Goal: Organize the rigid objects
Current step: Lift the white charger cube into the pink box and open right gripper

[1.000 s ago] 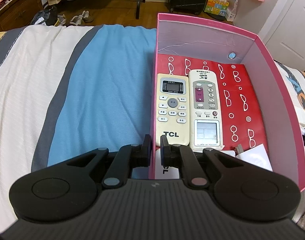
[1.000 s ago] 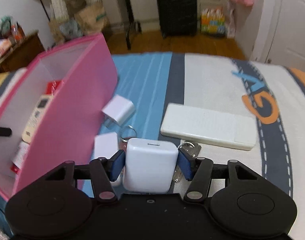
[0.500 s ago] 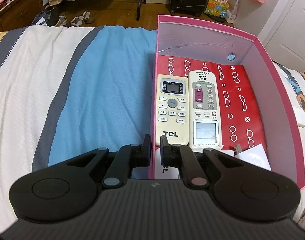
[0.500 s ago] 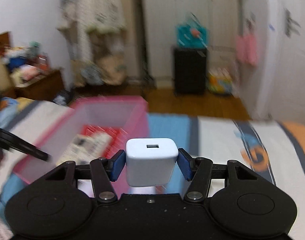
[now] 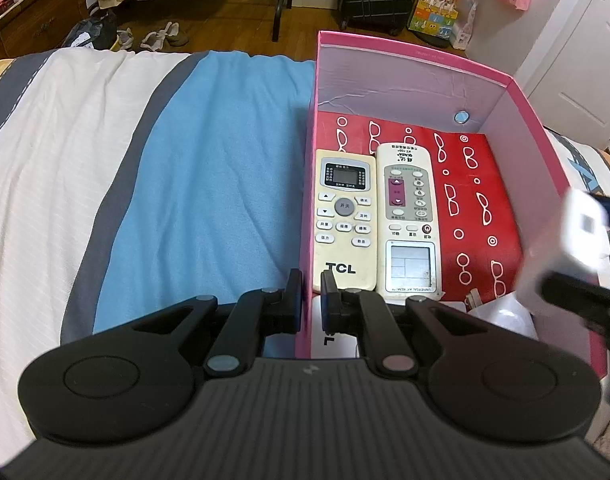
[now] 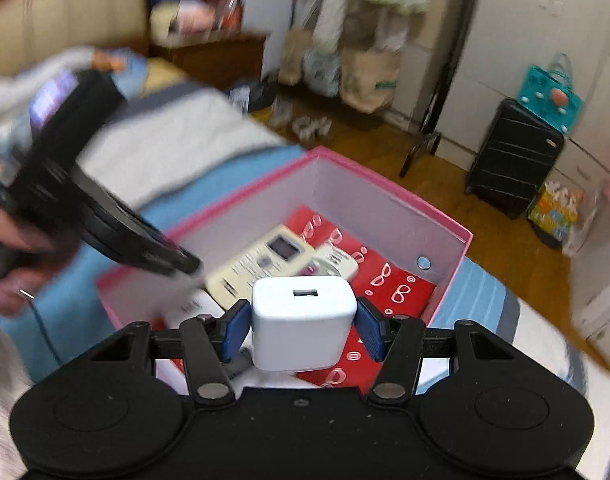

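Note:
A pink box (image 5: 541,184) stands on the bed, holding a cream TCL remote (image 5: 345,220), a white remote (image 5: 409,220) and small white pieces (image 5: 501,314) on a red glasses-patterned sheet (image 5: 477,200). My left gripper (image 5: 311,292) is shut on the box's left wall near its front corner. My right gripper (image 6: 303,326) is shut on a white charger cube (image 6: 301,328) and hangs over the box's right side. In the left wrist view the charger (image 5: 579,232) shows blurred above the right wall. From the right wrist view the left gripper (image 6: 187,266) is a dark blur at the box (image 6: 385,204).
The bed cover has white, grey and blue stripes (image 5: 209,184). Beyond the bed lie a wood floor with shoes (image 5: 161,36), paper bags, a black suitcase (image 6: 513,160) and a white door (image 5: 585,60). A person's hand (image 6: 9,248) holds the left gripper.
My right gripper has lifted the charger off the bed, swung left over the pink box and rolled. It now enters the left wrist view at the right. The left gripper has kept still.

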Demonstrator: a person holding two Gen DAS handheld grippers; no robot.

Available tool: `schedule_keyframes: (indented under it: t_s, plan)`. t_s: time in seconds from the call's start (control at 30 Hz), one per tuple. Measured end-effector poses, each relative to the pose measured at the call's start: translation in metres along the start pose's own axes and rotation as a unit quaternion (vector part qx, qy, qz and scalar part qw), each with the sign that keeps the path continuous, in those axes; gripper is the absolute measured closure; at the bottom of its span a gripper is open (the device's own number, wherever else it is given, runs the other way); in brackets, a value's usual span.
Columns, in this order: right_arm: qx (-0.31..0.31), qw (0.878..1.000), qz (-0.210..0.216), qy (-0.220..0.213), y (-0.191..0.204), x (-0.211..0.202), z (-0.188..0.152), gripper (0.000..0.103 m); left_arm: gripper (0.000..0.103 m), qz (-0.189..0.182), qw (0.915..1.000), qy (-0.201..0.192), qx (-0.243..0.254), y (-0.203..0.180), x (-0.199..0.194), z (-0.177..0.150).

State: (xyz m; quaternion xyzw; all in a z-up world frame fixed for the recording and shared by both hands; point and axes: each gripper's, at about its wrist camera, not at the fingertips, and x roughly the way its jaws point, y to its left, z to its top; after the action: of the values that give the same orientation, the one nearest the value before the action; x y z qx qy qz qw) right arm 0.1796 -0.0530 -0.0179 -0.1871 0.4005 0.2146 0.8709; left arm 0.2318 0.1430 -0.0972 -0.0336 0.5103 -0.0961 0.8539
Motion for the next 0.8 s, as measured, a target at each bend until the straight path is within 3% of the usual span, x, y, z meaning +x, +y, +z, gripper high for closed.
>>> schedule_keyframes:
  t_s: [0.17, 0.3, 0.37, 0.5, 0.8]
  plan:
    - [-0.111, 0.992, -0.024, 0.053, 0.002, 0.025, 0.005, 0.041, 0.095, -0.006, 1.0, 0.0, -0.004, 0.001, 0.002, 0.0]
    - [-0.239, 0.964, -0.024, 0.115, 0.013, 0.038, 0.003, 0.042, 0.095, -0.008, 1.0, -0.002, -0.003, 0.002, 0.002, 0.0]
    - [-0.269, 0.951, -0.014, 0.152, 0.014, 0.051, 0.002, 0.042, 0.095, -0.009, 1.0, -0.002, -0.003, 0.002, 0.002, 0.0]
    - [-0.298, 0.941, 0.007, 0.157, 0.018, 0.064, 0.01, 0.042, 0.095, -0.009, 1.0, -0.003, -0.001, 0.001, 0.001, -0.001]
    - [-0.281, 0.935, 0.051, 0.209, 0.02, 0.097, 0.014, 0.043, 0.095, -0.01, 0.9999, -0.004, -0.001, 0.001, 0.001, -0.001]
